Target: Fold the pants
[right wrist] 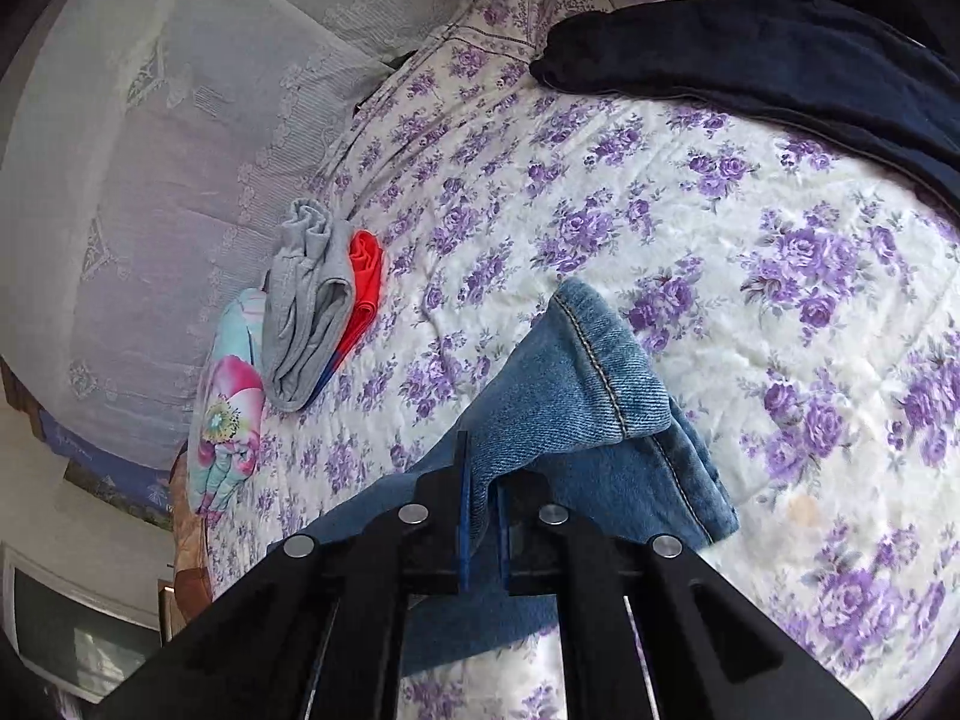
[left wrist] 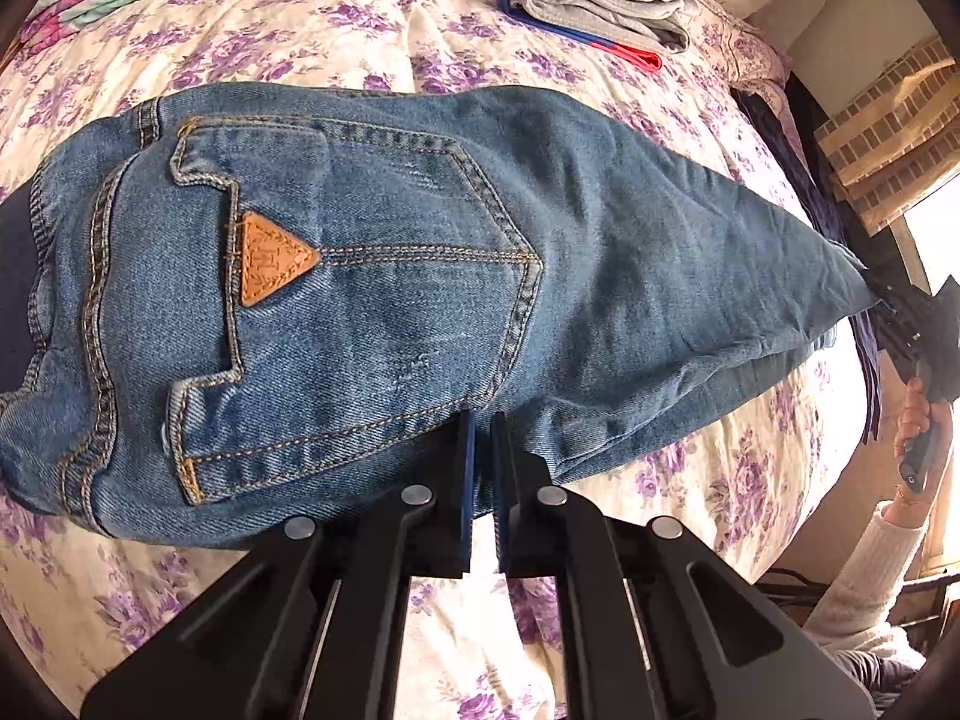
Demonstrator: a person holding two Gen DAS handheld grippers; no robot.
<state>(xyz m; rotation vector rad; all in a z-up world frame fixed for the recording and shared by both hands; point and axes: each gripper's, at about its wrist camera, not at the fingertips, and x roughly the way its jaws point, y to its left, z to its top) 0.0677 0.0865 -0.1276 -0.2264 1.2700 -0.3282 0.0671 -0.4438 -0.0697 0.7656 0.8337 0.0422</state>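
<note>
Currently the jeans (left wrist: 372, 276) are held stretched above the bed (left wrist: 360, 42): the left gripper (left wrist: 481, 420) is pinched on the seat edge, the right gripper (right wrist: 480, 480) on the hems. Probably the heavy denim could be lost from the thin pinch if pulled unevenly, and the fold would be spoiled.

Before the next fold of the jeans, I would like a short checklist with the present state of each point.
1. Left gripper shut on the jeans at the seat edge: ok.
2. Right gripper shut on the leg hems: ok.
3. Both hems caught between the fingers: cannot tell.
4. Denim between the grips smooth: not ok, creases near the right end.
5. Folded grey garment apart from the jeans: ok.
</note>
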